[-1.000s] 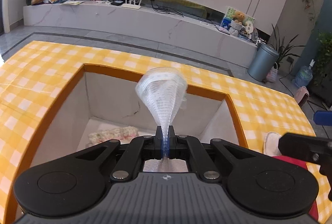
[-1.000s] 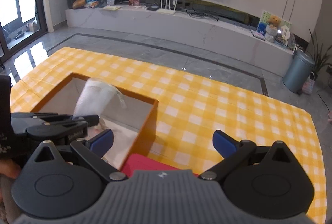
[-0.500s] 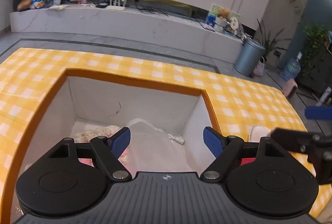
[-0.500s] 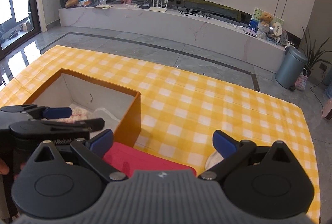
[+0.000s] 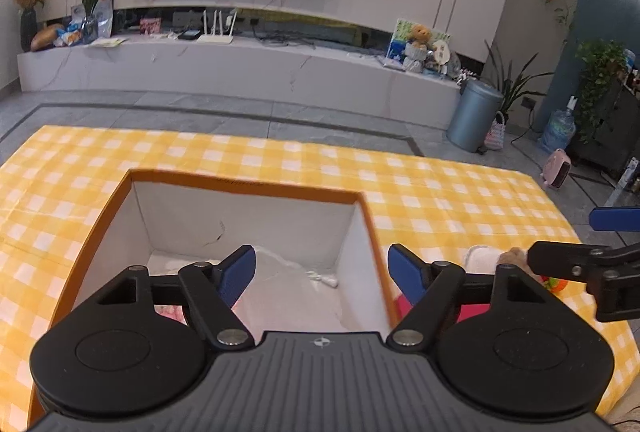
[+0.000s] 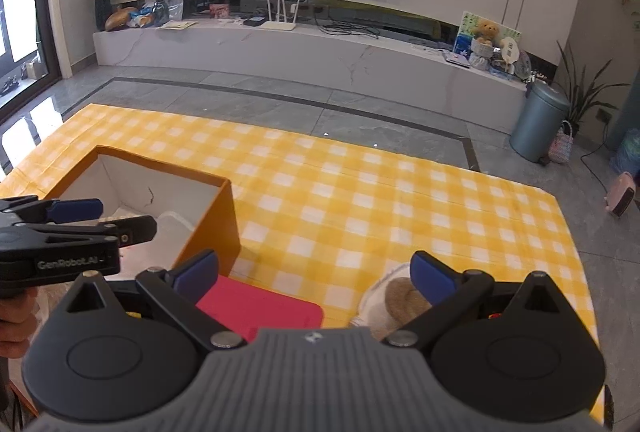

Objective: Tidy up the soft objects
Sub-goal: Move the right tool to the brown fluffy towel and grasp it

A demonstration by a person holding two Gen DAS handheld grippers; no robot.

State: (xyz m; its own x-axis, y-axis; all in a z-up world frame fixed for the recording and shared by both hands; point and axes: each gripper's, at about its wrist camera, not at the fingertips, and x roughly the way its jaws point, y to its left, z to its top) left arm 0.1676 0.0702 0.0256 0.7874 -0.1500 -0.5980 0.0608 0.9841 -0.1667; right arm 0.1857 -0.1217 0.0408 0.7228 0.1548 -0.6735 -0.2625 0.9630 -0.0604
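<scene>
White mesh pouch [image 5: 288, 296] lies inside the orange-rimmed, white-walled box [image 5: 244, 183] on my yellow-checked bench [image 6: 360, 191], beside a pink patterned cloth [image 5: 168, 312]; my left gripper [image 5: 320, 274] hovers above it, fingers [image 5: 240, 272] spread but easing inward, gripping nothing; my right gripper [image 6: 316, 272] stands released over a red flat pad [image 6: 260, 306] and a white-edged tan plush slipper [image 6: 394, 298] right of the box.

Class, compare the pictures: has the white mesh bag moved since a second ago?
Yes. The white mesh bag has dropped from the left gripper to the floor of the orange box.
</scene>
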